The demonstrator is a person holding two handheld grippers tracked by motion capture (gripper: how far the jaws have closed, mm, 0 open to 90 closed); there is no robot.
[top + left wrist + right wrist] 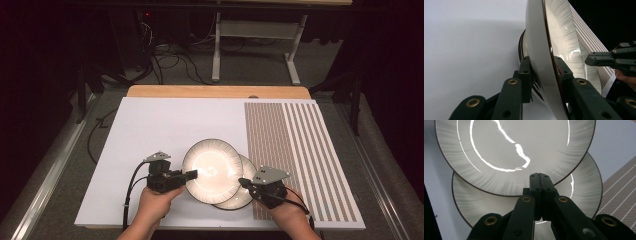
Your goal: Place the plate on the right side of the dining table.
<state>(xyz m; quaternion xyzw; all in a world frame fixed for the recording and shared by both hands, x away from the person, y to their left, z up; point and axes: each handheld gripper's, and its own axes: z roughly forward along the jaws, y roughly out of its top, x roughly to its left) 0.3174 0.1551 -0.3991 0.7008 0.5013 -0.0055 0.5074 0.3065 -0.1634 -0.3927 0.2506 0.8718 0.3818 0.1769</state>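
Two pale round plates with fine ribbed rims and dark edges lie overlapped near the table's front. The upper plate [212,167] [537,45] [511,145] rests partly on the lower plate [243,196] [522,47] [579,190], and looks tilted up in the left gripper view. My left gripper [192,174] [542,60] is shut on the upper plate's left rim, one jaw under it and one above. My right gripper [243,182] [540,176] is shut with nothing between its jaws. Its tips sit over the lower plate, right at the upper plate's near edge.
The plates sit on a white sheet [150,130] that covers most of the wooden table [215,91]. A brown striped mat [295,145] [621,192] lies along the right side, next to the lower plate. Beyond the table are floor cables and a metal stand [216,50].
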